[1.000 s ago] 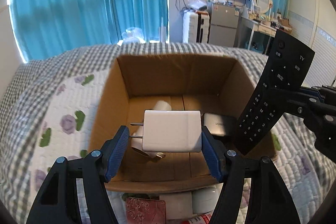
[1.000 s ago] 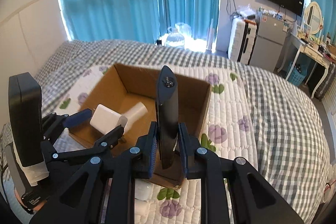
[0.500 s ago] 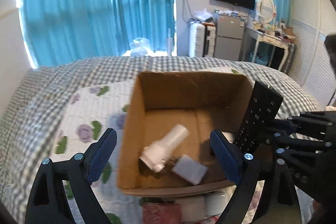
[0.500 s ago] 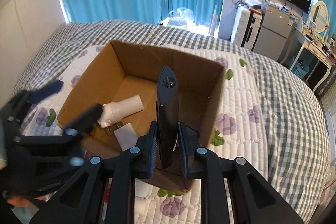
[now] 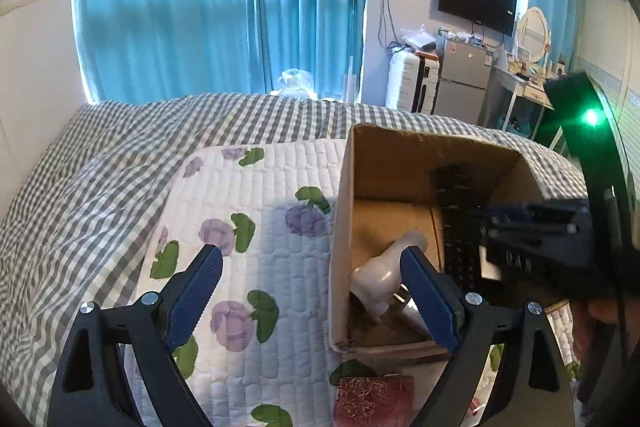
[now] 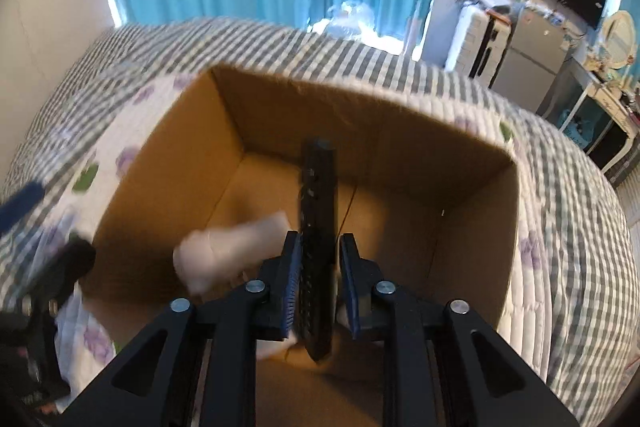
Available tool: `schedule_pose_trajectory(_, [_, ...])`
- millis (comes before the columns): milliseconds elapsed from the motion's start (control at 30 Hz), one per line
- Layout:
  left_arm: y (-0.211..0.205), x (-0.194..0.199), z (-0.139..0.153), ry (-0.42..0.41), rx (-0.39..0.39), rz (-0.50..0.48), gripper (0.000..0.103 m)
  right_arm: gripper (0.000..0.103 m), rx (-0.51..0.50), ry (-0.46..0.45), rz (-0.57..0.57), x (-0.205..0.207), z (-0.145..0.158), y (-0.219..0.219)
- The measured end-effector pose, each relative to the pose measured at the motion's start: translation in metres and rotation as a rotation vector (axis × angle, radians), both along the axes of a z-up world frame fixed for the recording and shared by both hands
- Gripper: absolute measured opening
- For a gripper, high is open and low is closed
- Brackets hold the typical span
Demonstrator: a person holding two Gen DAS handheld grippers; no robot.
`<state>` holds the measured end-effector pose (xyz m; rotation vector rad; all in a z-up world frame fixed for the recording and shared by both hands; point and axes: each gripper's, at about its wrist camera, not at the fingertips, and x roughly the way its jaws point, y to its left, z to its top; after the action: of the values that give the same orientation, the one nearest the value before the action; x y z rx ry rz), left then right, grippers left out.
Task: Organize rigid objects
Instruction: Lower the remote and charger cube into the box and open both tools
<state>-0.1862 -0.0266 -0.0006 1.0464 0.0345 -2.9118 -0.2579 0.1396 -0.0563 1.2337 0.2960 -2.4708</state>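
Left wrist view: left tongs spread wide, nothing between the blue pads, hanging over the white quilted floral bedcover beside the open brown cardboard box. Inside the box lies a white plastic cylinder-shaped item. Right tongs reach over the box from the right with the long black remote control.

Right wrist view: right tongs have just been opening; remote control stands on edge between the pads, a narrow gap showing on its right side, over the box interior. White item blurred at lower left.
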Motion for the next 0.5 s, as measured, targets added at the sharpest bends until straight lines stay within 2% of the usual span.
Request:
schedule_pose_trajectory(67, [-0.004, 0.003, -0.001, -0.003, -0.010, 0.012, 0.095, 0.059, -0.028, 0.023, -0.031, -0.002, 0.006, 0.002])
schedule_pose_trajectory(167, [-0.008, 0.013, -0.002, -0.002, -0.011, 0.022, 0.097, 0.059, -0.067, 0.064, -0.054, 0.008, 0.019, 0.010])
schedule_pose_trajectory(267, [-0.009, 0.023, -0.003, -0.007, -0.009, 0.020, 0.098, 0.060, -0.059, 0.122, -0.076, 0.035, 0.033, 0.026])
schedule_pose_trajectory(400, [-0.007, 0.045, -0.012, -0.028, 0.004, 0.003, 0.101, 0.078, -0.050, 0.153, -0.101, 0.075, 0.038, 0.047])
schedule_pose_trajectory(433, [-0.006, 0.052, -0.016, -0.034, 0.007, -0.002, 0.102, 0.080, -0.055, 0.150, -0.105, 0.085, 0.036, 0.052])
schedule_pose_trajectory(500, [-0.001, 0.067, -0.026, -0.045, 0.010, -0.022, 0.102, 0.089, -0.048, 0.134, -0.117, 0.110, 0.024, 0.062])
